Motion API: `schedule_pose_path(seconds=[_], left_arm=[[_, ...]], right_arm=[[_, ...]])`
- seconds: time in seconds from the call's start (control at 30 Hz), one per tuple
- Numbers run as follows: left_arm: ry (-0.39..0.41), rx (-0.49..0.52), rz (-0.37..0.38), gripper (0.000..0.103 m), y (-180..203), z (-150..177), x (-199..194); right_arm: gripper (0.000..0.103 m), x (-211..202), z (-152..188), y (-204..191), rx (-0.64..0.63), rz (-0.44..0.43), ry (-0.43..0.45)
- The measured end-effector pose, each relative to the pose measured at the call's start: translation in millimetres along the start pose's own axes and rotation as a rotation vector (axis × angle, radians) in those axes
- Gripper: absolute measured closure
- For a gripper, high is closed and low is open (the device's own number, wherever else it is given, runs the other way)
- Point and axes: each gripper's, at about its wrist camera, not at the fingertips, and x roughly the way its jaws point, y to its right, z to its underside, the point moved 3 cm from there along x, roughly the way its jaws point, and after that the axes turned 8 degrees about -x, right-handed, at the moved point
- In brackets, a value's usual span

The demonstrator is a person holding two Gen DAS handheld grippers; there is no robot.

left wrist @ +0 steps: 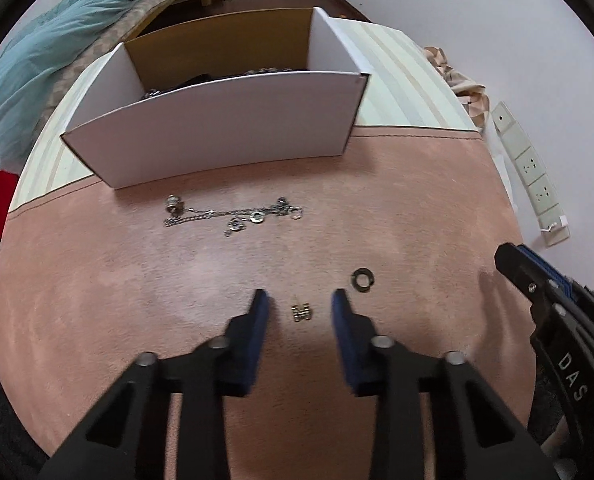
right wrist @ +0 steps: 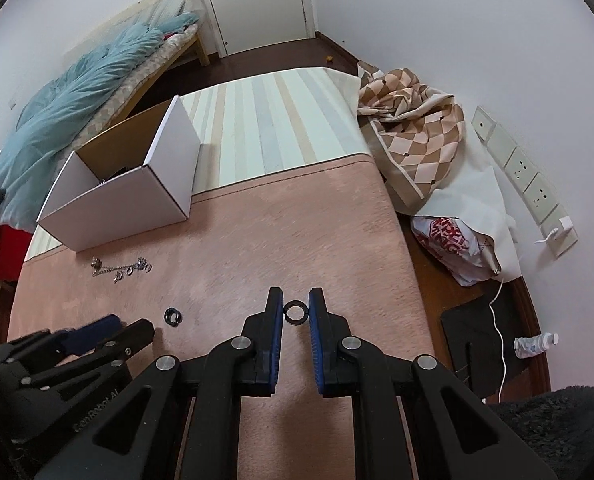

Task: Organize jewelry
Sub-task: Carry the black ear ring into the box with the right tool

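My left gripper [left wrist: 300, 300] points down at the pink mat [left wrist: 137, 300] with its blue pads apart. A small gold H-shaped charm [left wrist: 302, 312] lies between them, touched by neither. A black ring [left wrist: 362, 279] lies just right of the right pad. A silver charm chain [left wrist: 233, 214] is stretched out in front of the white open box [left wrist: 217, 136]. My right gripper [right wrist: 295, 300] is shut on a second black ring [right wrist: 295, 312], pinched between its pad tips. The loose black ring [right wrist: 173, 315], the chain [right wrist: 121, 268] and the left gripper [right wrist: 129, 326] show at its left.
A striped mat [right wrist: 265, 128] lies beyond the pink one. A checked cloth [right wrist: 413, 128], a printed plastic bag [right wrist: 453, 248], a white cable [right wrist: 497, 320] and a small bottle [right wrist: 535, 344] sit at the right. Wall sockets [right wrist: 525, 176] line the wall. A bed with a teal duvet [right wrist: 77, 92] is at the left.
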Motion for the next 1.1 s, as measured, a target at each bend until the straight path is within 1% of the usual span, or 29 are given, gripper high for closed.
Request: schedule_pose_path(seconds=[0.03,0.1,0.13,0.33,0.43,0.5,0.6,0.73,0.8,0.87,0.9,0.97,1.0,1.03,1.1], left_arm=[[0.001,0.006,0.000,0.089,1.3,-0.1,0.6],[0.009,0.015,-0.001,0.096,2.2,1.3,0.9],[0.012,0.017,-0.001,0.097,3.1,1.7,1.3],[0.042,0.018,0.013,0.097,1.3,-1.5,-4.8],[0.075,0.014,0.032,0.097,-1.9,-8.0,-22.5],[0.095,0.006,0.048,0.097,-6.2,-14.1,-37.2],[0.142,-0.025,0.086,0.097,-20.4,-35.9,-69.6],[0.174,-0.067,0.123,0.097,-46.0,-72.2,-99.6],[0.183,-0.072,0.118,0.097,-60.0,-96.3,-106.8],[0.171,-0.082,0.113,0.097,-68.9,-115.2,-104.7],[0.154,-0.093,0.121,0.097,-76.2,-125.3,-100.2],[0.123,-0.115,0.127,0.097,-88.8,-140.1,-89.9],[0.109,-0.119,0.128,0.097,-91.5,-143.6,-84.1],[0.086,-0.126,0.130,0.097,-96.1,-149.5,-76.9],[0.056,-0.138,0.136,0.097,-102.8,-160.4,-64.0]], right_arm=[[0.090,-0.6,-0.3,1.4,0.005,0.000,0.001],[0.090,-1.8,-1.0,3.0,0.011,0.001,0.004],[0.090,-2.2,-1.7,4.0,0.013,0.001,0.005],[0.090,-8.3,-4.9,5.0,0.026,-0.009,0.020],[0.090,-17.1,-10.4,2.2,0.030,-0.033,0.032],[0.090,-24.5,-17.5,-1.9,0.033,-0.059,0.045],[0.090,-36.8,-37.0,-14.2,0.037,-0.122,0.071],[0.090,-43.0,-78.8,-44.3,0.017,-0.232,0.091],[0.090,-37.4,-99.7,-60.6,-0.001,-0.278,0.080],[0.090,-22.9,-123.2,-79.5,-0.027,-0.318,0.046],[0.090,-17.6,-130.0,-84.1,-0.030,-0.322,0.037],[0.090,3.8,-145.9,-97.4,-0.050,-0.339,-0.019],[0.090,11.5,-149.6,-99.9,-0.051,-0.344,-0.037],[0.090,23.0,-154.0,-104.7,-0.059,-0.355,-0.075],[0.090,39.3,-159.8,-108.7,-0.067,-0.351,-0.116]])
